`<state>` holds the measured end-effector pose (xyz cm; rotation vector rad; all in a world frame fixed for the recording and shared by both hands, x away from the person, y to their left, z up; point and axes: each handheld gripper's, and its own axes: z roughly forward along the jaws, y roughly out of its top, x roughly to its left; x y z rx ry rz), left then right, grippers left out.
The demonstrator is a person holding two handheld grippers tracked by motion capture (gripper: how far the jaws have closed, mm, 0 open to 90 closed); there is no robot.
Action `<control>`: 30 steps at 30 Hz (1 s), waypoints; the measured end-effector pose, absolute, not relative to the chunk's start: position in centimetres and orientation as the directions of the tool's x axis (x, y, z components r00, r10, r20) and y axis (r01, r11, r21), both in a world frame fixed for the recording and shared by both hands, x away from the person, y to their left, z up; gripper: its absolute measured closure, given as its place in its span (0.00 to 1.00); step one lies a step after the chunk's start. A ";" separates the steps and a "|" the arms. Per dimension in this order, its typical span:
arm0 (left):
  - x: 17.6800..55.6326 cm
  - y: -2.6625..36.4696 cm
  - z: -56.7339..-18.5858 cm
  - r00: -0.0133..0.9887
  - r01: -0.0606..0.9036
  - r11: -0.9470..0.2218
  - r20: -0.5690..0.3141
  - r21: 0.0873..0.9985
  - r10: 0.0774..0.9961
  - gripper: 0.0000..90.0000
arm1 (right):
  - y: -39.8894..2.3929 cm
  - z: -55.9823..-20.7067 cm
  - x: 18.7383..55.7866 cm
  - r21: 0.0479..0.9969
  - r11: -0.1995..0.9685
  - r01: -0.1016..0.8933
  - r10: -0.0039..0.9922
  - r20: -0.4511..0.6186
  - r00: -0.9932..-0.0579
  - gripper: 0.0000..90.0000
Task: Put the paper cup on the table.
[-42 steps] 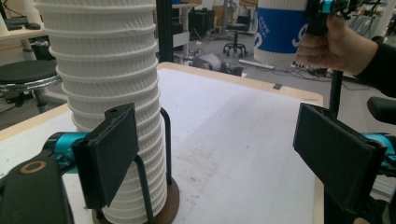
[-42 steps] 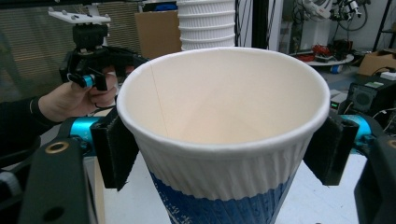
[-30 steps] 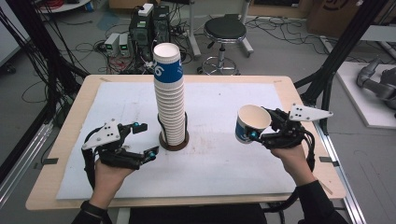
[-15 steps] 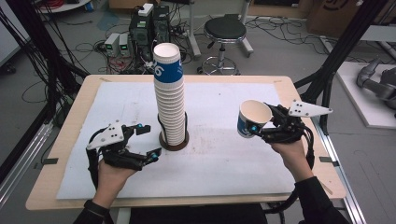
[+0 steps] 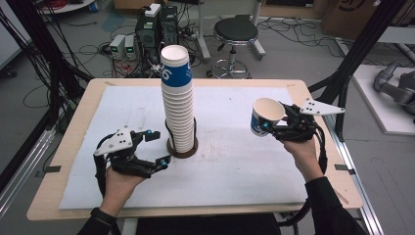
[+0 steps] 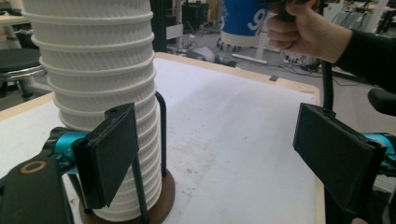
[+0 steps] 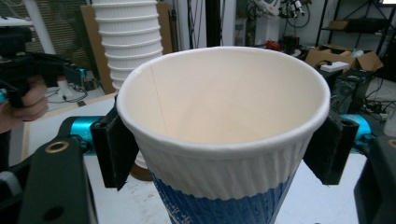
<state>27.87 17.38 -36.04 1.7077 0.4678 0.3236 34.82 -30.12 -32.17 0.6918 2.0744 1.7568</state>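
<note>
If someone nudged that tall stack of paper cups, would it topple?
Probably not easily: the cup stack sits in a round base with upright black rods alongside. Its tall, narrow top might sway. Being nested paper cups, it is likely light.

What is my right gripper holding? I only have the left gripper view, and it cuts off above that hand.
Observer: A single paper cup, clamped between the right gripper fingers just below its rim.
Operator: Anything inside it?
Observer: No, the right gripper view looks straight into an empty cup.
Operator: How does the stack end up top?
Observer: With a blue-banded cup, its mouth open upward, well above both hands.
</note>
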 end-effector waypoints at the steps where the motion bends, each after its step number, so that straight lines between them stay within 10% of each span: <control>1: 27.9 17.4 -36.1 0.878 0.128 -0.144 -0.045 0.981 0.476 0.16 | -30.1 -32.3 35.1 0.982 0.120 0.146 0.568 0.053 -0.822 0.26; 30: 28.1 17.2 -36.4 0.871 0.150 -0.154 -0.057 0.977 0.487 0.16 | -30.2 -36.5 38.9 0.969 0.083 0.231 0.701 0.108 -0.705 0.26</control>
